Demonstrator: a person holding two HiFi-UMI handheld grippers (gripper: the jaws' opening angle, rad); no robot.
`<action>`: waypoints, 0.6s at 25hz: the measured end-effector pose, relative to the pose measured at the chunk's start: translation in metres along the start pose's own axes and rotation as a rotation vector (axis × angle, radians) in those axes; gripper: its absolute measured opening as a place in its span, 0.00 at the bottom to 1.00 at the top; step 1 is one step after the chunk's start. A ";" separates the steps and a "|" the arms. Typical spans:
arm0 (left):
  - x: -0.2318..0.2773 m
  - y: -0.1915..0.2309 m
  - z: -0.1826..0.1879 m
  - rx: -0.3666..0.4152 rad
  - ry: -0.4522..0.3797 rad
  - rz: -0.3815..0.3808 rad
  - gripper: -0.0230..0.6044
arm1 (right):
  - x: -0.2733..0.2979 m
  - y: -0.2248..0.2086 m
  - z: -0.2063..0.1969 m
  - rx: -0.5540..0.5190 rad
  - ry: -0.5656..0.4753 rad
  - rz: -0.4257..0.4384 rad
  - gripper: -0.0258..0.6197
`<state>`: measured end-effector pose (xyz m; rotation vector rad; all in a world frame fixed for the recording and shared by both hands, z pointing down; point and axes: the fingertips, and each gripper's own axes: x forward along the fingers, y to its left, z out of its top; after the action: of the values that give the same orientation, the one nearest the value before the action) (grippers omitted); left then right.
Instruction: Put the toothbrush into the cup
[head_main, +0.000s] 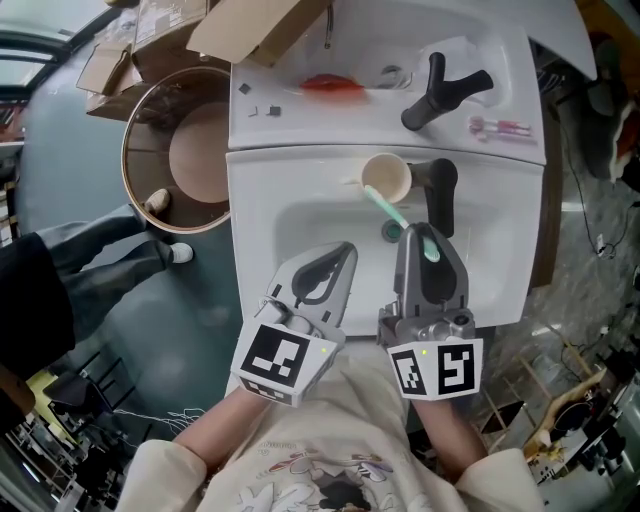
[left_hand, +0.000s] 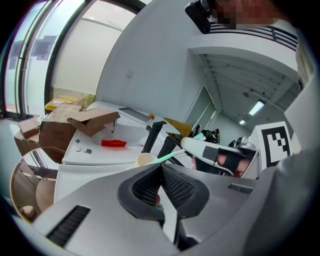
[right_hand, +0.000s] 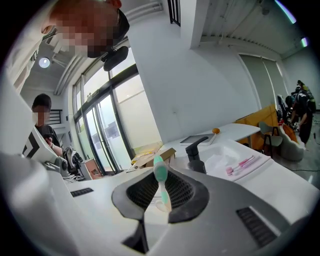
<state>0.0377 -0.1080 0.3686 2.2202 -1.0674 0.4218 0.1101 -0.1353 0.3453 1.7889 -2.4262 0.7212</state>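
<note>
Now the right gripper (head_main: 422, 236) is clamping a slim mint-green plastic toothbrush (head_main: 395, 212), its tip reaching the round beige cup's (head_main: 392, 180) rim on the glossy white sink (head_main: 300, 225); the left gripper's (head_main: 343, 252) ribbed jaws are resting together.

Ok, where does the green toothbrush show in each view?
Head view: centre, the toothbrush slants from the cup to the right tongs.
Left gripper view: centre, just right of the cup.
Right gripper view: centre, clamped in the right tongs.
Shared landmark: the cardboard box.

Cup (head_main: 386, 178) beside faucet (head_main: 441, 190), behind basin (head_main: 300, 225)
</note>
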 end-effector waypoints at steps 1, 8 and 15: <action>0.001 0.001 0.000 0.000 0.001 0.000 0.06 | 0.002 0.000 -0.002 -0.003 0.005 -0.002 0.12; 0.006 0.007 0.000 0.012 0.015 -0.002 0.06 | 0.013 -0.003 -0.017 -0.008 0.034 -0.015 0.12; 0.007 0.012 -0.009 0.009 0.049 -0.011 0.06 | 0.025 -0.004 -0.035 -0.005 0.062 -0.036 0.12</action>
<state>0.0327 -0.1119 0.3842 2.2112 -1.0295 0.4746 0.0969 -0.1450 0.3849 1.7755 -2.3489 0.7553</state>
